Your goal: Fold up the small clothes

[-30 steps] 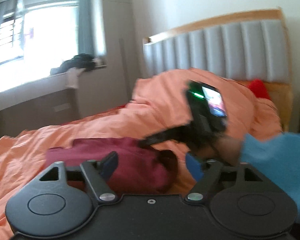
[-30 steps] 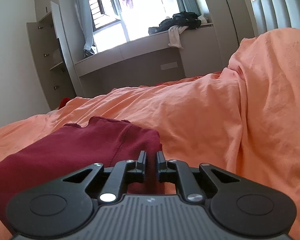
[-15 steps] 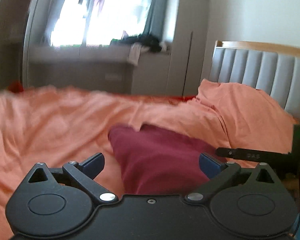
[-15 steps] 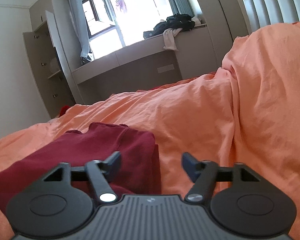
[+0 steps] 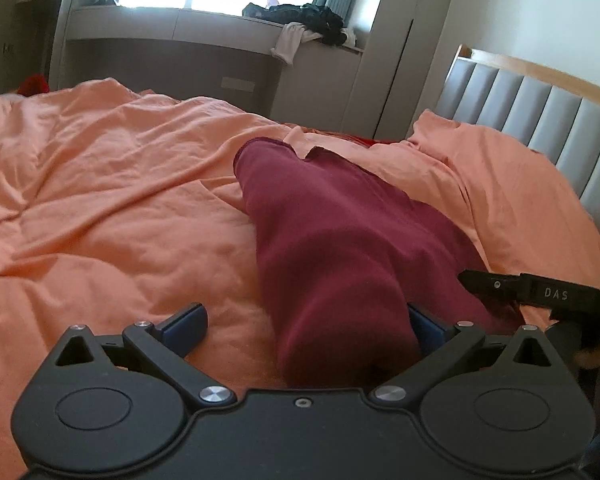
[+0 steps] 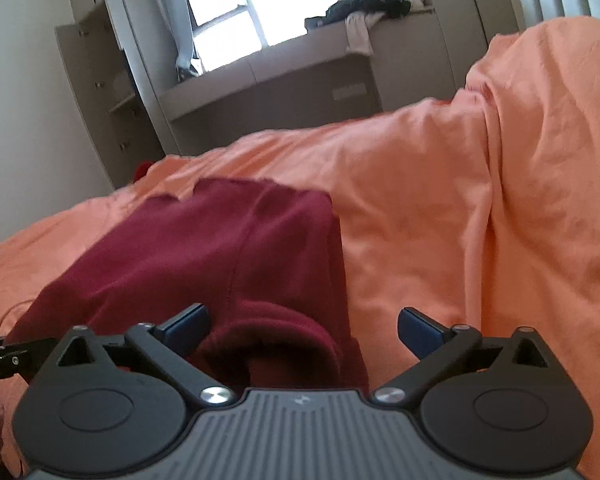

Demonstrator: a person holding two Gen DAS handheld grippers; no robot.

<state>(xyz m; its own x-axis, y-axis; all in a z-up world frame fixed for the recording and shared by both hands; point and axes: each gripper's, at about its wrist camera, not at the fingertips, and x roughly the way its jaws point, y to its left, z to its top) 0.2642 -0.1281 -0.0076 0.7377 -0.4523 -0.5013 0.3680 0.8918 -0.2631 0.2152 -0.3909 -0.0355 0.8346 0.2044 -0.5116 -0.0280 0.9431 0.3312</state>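
Observation:
A dark red garment (image 5: pixel 340 240) lies folded on the orange bed cover (image 5: pixel 100 200). My left gripper (image 5: pixel 304 324) is open, and the garment's near end lies between its blue pads, against the right pad (image 5: pixel 424 326). The right gripper's body (image 5: pixel 540 294) shows at the right edge of the left wrist view. In the right wrist view the same garment (image 6: pixel 204 248) has a rolled near edge between the open fingers of my right gripper (image 6: pixel 304 330), close to the left pad (image 6: pixel 188 326).
A grey padded headboard (image 5: pixel 540 120) stands at the right. A window bench (image 5: pixel 180 36) with a heap of dark clothes (image 5: pixel 308 20) runs along the far wall. A raised mound of orange cover (image 6: pixel 540 140) lies right of the garment. An open cupboard (image 6: pixel 100 92) stands at the left.
My right gripper has opened and let go of the garment. My left gripper has swung round to the garment's near end and come closer, staying open.

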